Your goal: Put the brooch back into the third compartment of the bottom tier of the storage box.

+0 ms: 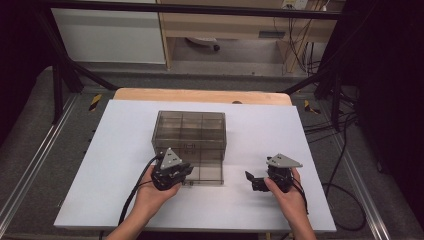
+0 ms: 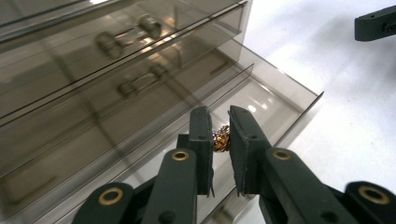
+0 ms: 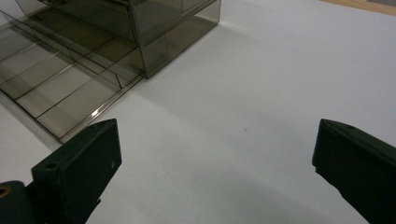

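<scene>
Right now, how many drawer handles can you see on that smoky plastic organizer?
2. The upper handle sits on the top closed drawer, the lower handle on the drawer beneath; the pulled-out bottom drawer may hide its own.

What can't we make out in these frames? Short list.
- Small gold thing in the left gripper: the two pads cover most of it in the left gripper view, so its kind is unclear; in the high view the gripper body hides it.
- Open bottom drawer: its near end is cut off behind the jaws.
- Drawer box: smoked walls blur any contents.
- Right gripper: open; its body is off the bottom edge.
</scene>
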Demonstrator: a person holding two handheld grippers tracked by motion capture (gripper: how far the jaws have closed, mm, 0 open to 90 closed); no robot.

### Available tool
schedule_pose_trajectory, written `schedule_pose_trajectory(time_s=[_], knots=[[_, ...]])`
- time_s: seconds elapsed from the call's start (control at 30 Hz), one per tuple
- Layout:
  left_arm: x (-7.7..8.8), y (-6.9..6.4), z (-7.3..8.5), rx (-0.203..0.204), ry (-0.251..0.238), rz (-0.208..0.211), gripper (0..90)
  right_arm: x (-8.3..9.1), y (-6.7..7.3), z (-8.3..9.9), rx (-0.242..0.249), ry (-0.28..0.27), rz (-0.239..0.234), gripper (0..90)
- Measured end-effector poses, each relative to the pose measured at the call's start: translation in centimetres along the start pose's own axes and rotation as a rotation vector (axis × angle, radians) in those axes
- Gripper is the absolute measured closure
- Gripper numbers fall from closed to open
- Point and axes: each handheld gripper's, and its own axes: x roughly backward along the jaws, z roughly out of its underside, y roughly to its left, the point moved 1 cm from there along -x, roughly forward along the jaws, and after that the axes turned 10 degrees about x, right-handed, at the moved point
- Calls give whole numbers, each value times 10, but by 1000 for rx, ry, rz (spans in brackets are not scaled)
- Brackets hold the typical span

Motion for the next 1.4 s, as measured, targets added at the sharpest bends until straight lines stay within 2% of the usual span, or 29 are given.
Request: schedule_pose_trajectory(time_s=[0.4,0.57,1.07,1.4], knots=[[-20,-22,-9,-23,-2,43,800,0,0,0,5,6,0,17],[-27,-27,-9,-34,6,53,800,0,1,0,11,4,4,17],[-38,-35,-11,-30,8,61,800,1,0,0,5,6,7,17],[-42,-35,-10,-29,13,48,800,2,-1,0,5,-1,9,17]])
